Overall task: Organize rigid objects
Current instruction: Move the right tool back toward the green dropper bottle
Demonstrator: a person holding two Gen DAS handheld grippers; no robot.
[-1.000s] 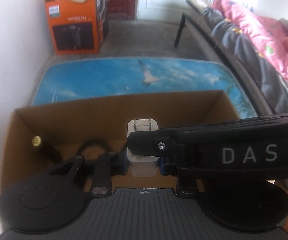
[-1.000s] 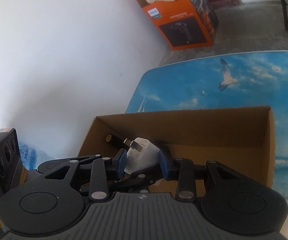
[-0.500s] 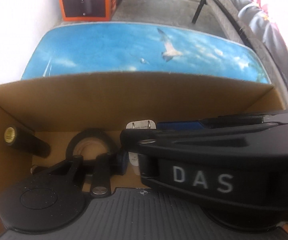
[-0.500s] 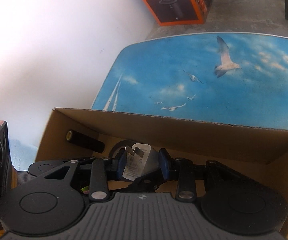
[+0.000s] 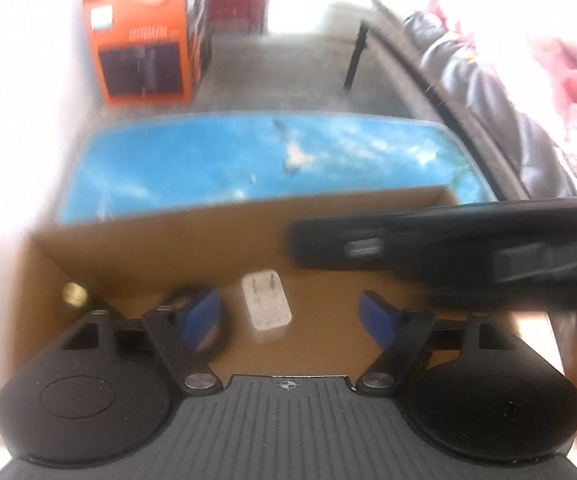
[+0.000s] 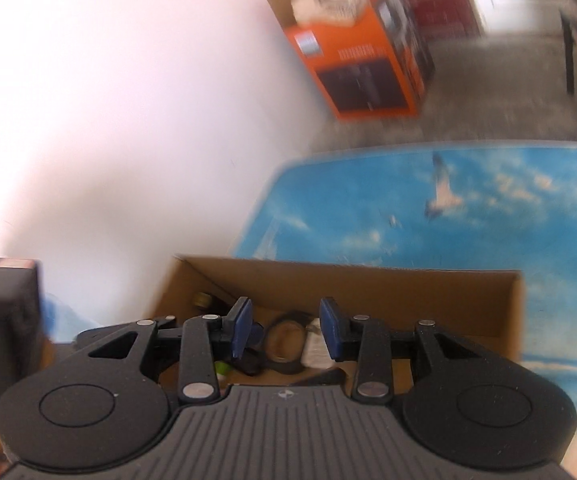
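Both grippers have lifted away from the white charger [image 5: 266, 306], which a second ago was pinched between them and now lies flat on the floor of the cardboard box [image 5: 168, 240], beside a black ring [image 6: 284, 346] and a dark cylinder with a brass end [image 5: 75, 295]; the left gripper [image 5: 288, 316] has just been opening and its jaws stand spread with nothing between them; the right gripper [image 6: 284, 330] is partly parted and empty, where earlier it clamped the charger. To finish this release well, I judge both tools should rise straight out, clear of the box walls; the blue seagull table [image 6: 488, 220] holds the box.
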